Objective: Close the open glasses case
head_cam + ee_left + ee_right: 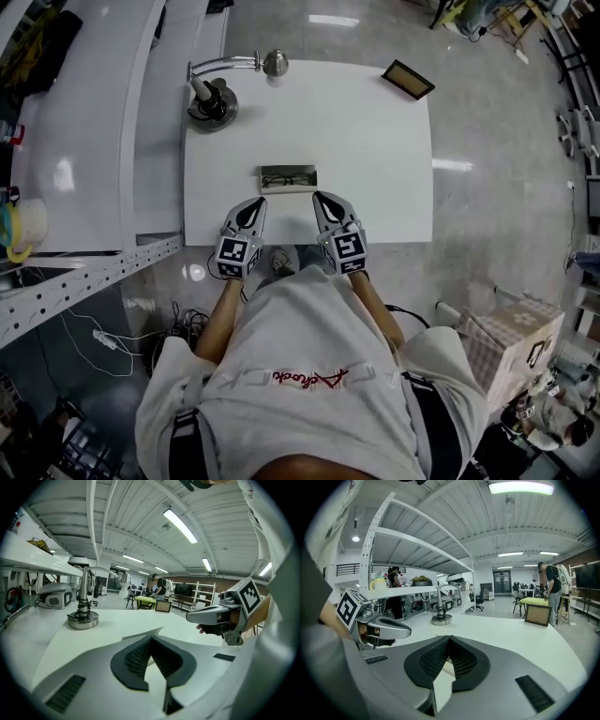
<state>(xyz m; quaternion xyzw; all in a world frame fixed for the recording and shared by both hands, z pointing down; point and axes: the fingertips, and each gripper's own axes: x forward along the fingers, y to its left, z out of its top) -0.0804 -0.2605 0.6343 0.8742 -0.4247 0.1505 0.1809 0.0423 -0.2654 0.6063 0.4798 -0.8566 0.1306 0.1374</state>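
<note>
The open glasses case (288, 178) lies on the white table (375, 159), a little in from the near edge, with dark glasses inside. My left gripper (257, 202) sits just short of the case's left end, and my right gripper (320, 198) just short of its right end; neither touches it. In the left gripper view the left gripper (150, 641) has its jaws together with nothing held, and the right gripper (199, 617) shows beside it. In the right gripper view the right gripper (449, 639) is shut and empty too. There the left gripper (405, 631) shows at the left.
A desk lamp with a round metal base (214, 105) stands at the table's far left corner. A dark framed panel (408, 80) lies at the far right corner. White shelving (66, 141) runs along the left. The person stands at the near edge.
</note>
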